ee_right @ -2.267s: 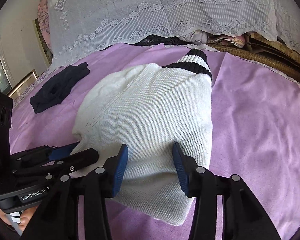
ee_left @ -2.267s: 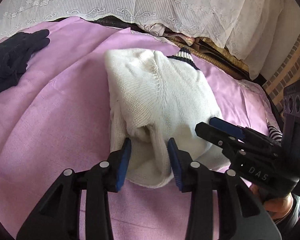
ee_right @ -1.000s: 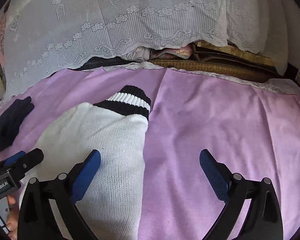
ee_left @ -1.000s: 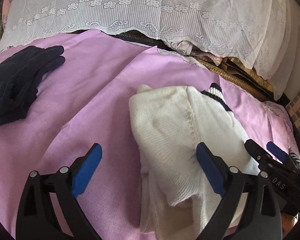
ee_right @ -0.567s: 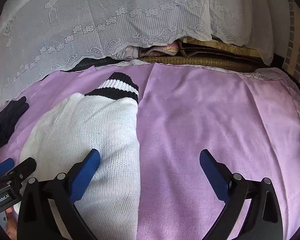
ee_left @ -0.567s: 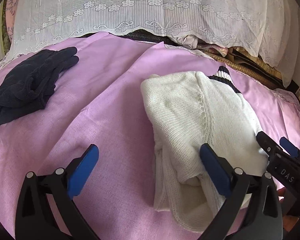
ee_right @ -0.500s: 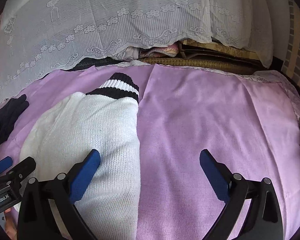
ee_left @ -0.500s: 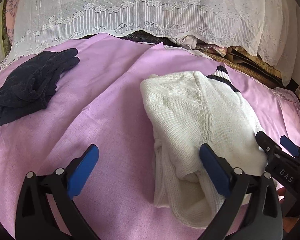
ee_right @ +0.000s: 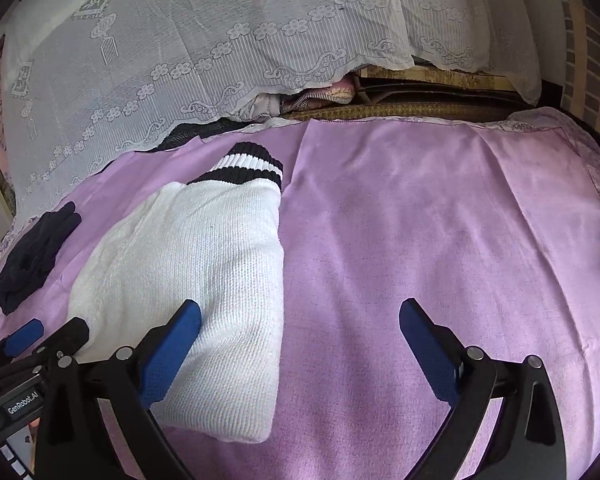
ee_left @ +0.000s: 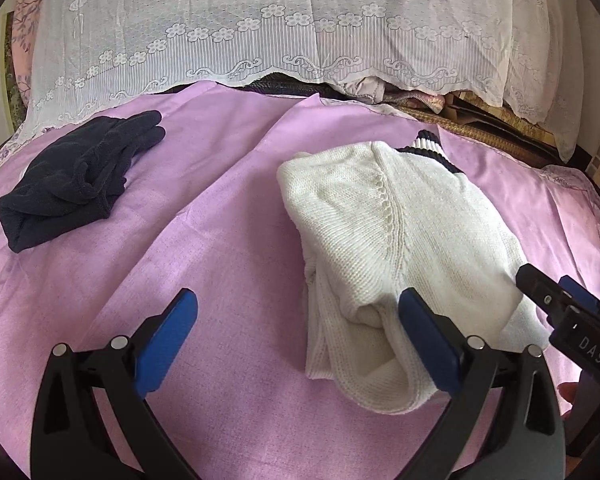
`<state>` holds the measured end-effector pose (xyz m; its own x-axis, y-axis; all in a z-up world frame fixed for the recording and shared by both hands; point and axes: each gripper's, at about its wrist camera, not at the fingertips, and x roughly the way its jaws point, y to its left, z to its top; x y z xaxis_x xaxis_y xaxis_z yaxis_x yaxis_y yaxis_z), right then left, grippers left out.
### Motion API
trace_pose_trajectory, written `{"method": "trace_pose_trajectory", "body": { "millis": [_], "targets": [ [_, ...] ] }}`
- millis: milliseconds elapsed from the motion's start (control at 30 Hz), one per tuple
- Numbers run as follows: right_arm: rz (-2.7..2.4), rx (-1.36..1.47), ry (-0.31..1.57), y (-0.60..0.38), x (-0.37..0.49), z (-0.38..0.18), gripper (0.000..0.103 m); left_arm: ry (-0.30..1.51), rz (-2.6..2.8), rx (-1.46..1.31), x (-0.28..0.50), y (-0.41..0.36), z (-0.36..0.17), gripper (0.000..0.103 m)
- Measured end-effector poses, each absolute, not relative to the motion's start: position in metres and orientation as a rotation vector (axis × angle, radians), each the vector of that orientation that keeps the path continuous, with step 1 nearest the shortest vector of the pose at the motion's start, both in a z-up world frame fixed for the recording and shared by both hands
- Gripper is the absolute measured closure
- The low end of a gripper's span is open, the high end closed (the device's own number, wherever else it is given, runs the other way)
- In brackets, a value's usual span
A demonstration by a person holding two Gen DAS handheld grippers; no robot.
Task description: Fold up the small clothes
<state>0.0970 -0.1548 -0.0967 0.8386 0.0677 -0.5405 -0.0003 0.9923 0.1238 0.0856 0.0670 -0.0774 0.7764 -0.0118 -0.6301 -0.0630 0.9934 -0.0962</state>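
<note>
The white knit sweater (ee_left: 400, 256) lies folded on the purple sheet (ee_left: 204, 264), right of centre, soft, thick and likely floppy, best pinched at its near rolled edge, while the left gripper (ee_left: 298, 344) and right gripper (ee_right: 300, 344) both gape wide, empty.

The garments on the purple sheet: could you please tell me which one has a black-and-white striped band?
The white knitted sweater, folded in the middle of the purple sheet; its ribbed band shows at the far end. The dark garment lying to its left is plain.

White knit sweater (ee_left: 396, 240) — folded (black-striped cuff up top) — on purple sheet (ee_left: 220, 240).
</note>
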Motion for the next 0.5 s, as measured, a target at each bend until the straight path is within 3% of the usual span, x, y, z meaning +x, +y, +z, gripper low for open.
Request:
{"method": "trace_pose_trajectory", "body": {
  "millis": [333, 500],
  "targets": [
    [0.036, -0.017, 0.524, -0.134, 0.076, -0.087, 0.003, 0.643, -0.005, -0.119, 0.086, 0.063, -0.068, 0.005],
    [0.024, -0.086, 0.659, -0.124, 0.099, -0.102, 0.003, 0.743, 0.003, -0.1, 0.103, 0.059, -0.084, 0.004]
  ]
}}
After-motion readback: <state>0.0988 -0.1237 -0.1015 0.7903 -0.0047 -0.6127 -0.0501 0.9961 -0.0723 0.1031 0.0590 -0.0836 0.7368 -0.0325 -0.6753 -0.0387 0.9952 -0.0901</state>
